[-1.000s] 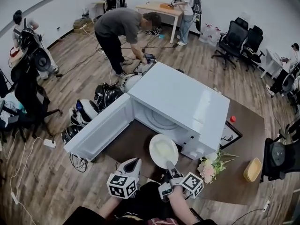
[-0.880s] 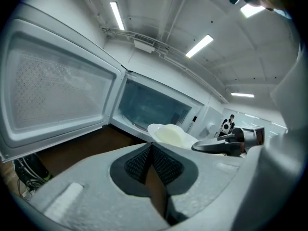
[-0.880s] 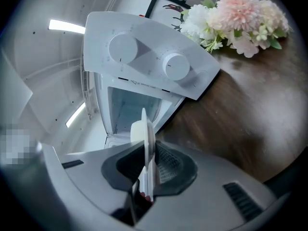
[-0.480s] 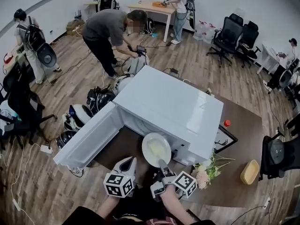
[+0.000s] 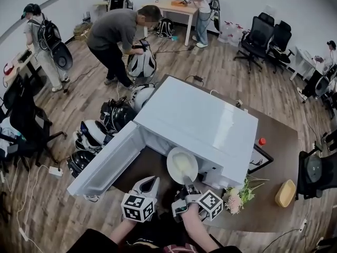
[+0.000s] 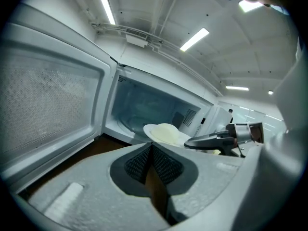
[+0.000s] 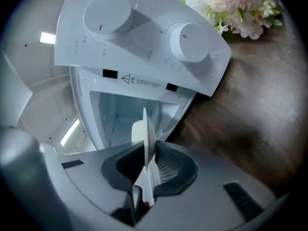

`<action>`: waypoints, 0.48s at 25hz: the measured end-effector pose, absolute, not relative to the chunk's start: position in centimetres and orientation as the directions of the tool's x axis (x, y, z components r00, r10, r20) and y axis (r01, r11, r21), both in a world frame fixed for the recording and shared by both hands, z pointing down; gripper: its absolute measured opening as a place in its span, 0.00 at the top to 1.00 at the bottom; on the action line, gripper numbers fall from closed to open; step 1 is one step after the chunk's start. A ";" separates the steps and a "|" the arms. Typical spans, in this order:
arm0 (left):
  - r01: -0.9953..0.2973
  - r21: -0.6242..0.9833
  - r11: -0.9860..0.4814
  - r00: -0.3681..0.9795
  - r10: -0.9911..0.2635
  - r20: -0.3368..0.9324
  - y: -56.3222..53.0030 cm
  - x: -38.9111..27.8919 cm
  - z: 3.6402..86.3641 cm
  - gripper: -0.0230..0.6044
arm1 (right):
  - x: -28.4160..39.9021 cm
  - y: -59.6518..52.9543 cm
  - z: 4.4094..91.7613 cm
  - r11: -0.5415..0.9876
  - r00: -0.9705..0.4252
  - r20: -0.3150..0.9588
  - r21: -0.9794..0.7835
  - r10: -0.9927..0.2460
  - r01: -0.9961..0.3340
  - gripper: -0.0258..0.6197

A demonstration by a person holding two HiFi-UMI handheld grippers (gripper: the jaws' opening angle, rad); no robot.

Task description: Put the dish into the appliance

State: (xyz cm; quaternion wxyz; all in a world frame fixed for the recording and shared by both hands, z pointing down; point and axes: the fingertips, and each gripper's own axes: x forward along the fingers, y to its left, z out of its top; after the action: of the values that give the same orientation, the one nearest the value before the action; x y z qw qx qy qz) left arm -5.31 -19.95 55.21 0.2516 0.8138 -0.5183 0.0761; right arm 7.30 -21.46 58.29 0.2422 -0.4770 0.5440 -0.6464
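The round white ceramic dish [image 5: 182, 165] is gripped at its rim by the right tongs [image 5: 187, 183] at the open mouth of the white boxy microwave [image 5: 202, 121], with the empty left tongs [image 5: 150, 182] closed near that mouth.

The microwave [image 5: 200, 123] stands on the table [image 5: 279, 141] with its door [image 5: 108, 159] swung out to the left. The dish [image 5: 182, 165] is at the mouth of the cavity, its near rim between the jaws of the right gripper [image 5: 188, 182], and the left gripper [image 5: 149, 183] is just beside it to the left, in front of the opening. On the table to the right of the microwave are a frame [image 5: 260, 157], flowers [image 5: 238, 195] near its front corner, and a basket [image 5: 286, 192] farther right. On the floor behind the door lies a cluster of gear [image 5: 97, 130], and beyond it a person [image 5: 118, 33] bends over.
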 end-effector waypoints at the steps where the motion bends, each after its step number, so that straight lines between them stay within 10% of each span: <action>1: -0.880 0.332 -0.339 0.455 -0.804 0.384 -20.1 -5.5 55.3 0.95 | 7.3 -21.8 58.4 -0.294 -0.416 0.356 -0.933 -0.837 -0.207 0.87; 12: -0.842 0.340 -0.419 0.533 -0.747 0.398 -22.2 -6.9 55.5 0.95 | 7.0 -24.1 59.5 -0.353 -0.300 0.404 -0.911 -0.864 -0.212 0.86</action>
State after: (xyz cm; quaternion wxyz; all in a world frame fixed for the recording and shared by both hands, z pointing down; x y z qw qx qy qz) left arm -6.87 -22.25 55.50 0.2558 0.8372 -0.4743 0.0927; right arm 6.96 -24.06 59.55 0.2597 -0.5315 0.5060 -0.6277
